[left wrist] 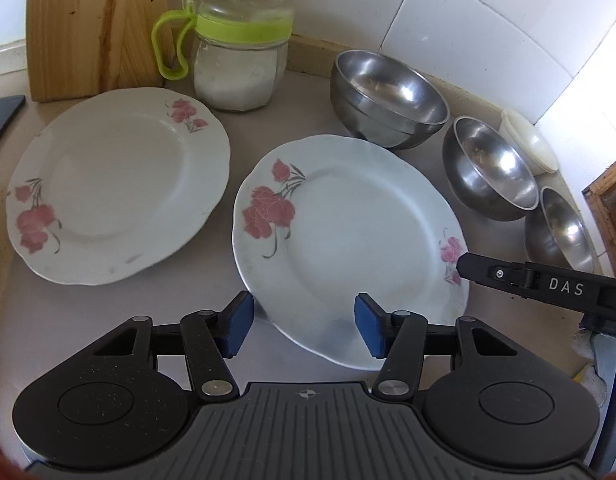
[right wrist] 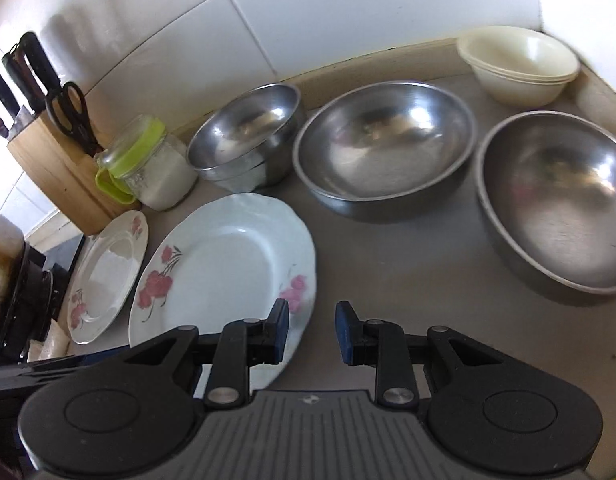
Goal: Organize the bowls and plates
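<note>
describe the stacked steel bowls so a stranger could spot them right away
Start at the wooden knife block against the tiled wall, then pass the green-lidded jar beside it. Next along sit the stacked steel bowls: unlike the two single steel bowls further on, these are nested, showing doubled rims.

Bare counter point(right wrist: 408, 280) btwn plate point(right wrist: 227, 264), bowls point(right wrist: 388, 144)

Beige-grey countertop point(right wrist: 408, 264) with a low tan backsplash strip along the back. White glossy wall tiles point(right wrist: 147, 20) behind, grey grout lines, meeting in a corner at right. Bright daylight washes the right side. Wooden knife block point(right wrist: 63, 176) at left holding black-handled knives and scissors point(right wrist: 73, 118). Glass jar point(left wrist: 237, 50) with green lid beside it, white powder inside. Wooden frame edge point(left wrist: 610, 200) at far right.
</note>
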`<state>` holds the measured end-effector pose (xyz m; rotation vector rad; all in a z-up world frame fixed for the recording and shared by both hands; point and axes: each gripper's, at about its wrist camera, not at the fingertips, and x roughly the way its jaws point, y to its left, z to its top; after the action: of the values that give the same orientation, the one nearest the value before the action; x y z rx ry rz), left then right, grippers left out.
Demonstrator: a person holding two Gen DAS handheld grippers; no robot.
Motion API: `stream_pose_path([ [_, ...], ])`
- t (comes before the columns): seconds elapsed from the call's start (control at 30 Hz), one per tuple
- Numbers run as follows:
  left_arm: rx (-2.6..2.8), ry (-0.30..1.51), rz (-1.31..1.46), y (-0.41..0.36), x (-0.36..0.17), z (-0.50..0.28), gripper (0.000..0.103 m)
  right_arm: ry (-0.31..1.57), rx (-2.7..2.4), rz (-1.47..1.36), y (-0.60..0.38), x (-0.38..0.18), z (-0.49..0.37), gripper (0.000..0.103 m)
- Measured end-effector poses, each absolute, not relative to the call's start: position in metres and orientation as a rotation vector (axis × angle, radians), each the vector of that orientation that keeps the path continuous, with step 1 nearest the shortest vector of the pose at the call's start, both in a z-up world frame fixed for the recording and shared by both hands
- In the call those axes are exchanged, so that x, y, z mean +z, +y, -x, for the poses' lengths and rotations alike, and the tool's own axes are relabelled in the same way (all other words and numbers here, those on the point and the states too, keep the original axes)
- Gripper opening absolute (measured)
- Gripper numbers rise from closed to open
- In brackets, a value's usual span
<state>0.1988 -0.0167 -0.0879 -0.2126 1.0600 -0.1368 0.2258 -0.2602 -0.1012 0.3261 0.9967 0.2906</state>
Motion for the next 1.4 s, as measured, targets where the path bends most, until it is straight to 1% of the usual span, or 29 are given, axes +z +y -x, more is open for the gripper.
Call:
stream_pose_path([
  [0.07,-0.123,1.056,0.205,-0.018,-0.087,-0.201,0.063,1.0,0.313,-0.341,-0.259,-0.103,-0.23,0.026],
  [0.1,-0.118,1.056,0.201,-0.019,-0.087,-0.203,0.063,1.0,0.323,-0.354,-0.26,-0.104,-0.233,0.023],
  [0.13,-0.112,1.053,0.198,-0.018,-0.087,-0.204,0.062,1.002,0.325,-0.361,-0.26,-0.105,-0.236,0.023],
  [0.37,-0.105,1.013,0.197,-0.016,-0.089,-0.21,0.061,0.985,0.36,-0.385,-0.261,-0.109,-0.238,0.024],
  [0.4,-0.108,1.005,0.189,-0.015,-0.09,-0.212,0.062,0.985,0.364,-0.388,-0.263,-0.109,-0.239,0.024],
  [0.5,-0.123,0.984,0.189,-0.016,-0.093,-0.218,0.068,0.98,0.38,-0.379,-0.264,-0.109,-0.24,0.024],
  [0.6,-0.119,0.982,0.13,-0.023,-0.093,-0.218,0.065,0.969,0.375,-0.332,-0.261,-0.104,-0.231,0.024],
  [0.8,-0.196,0.992,0.085,-0.024,-0.093,-0.194,0.064,0.978,0.387,-0.324,-0.273,-0.099,-0.206,0.023],
  [0.97,-0.162,0.976,0.089,-0.019,-0.094,-0.209,0.063,0.951,0.308,-0.291,-0.278,-0.092,-0.208,0.024],
  [1.13,-0.142,0.951,0.058,-0.028,-0.097,-0.221,0.07,0.934,0.333,-0.294,-0.268,-0.098,-0.213,0.024],
  [1.23,-0.148,0.946,0.035,-0.035,-0.098,-0.224,0.072,0.931,0.34,-0.321,-0.267,-0.103,-0.215,0.026],
  [1.4,-0.134,0.95,0.039,-0.037,-0.097,-0.223,0.07,0.931,0.332,-0.308,-0.263,-0.1,-0.214,0.026],
])
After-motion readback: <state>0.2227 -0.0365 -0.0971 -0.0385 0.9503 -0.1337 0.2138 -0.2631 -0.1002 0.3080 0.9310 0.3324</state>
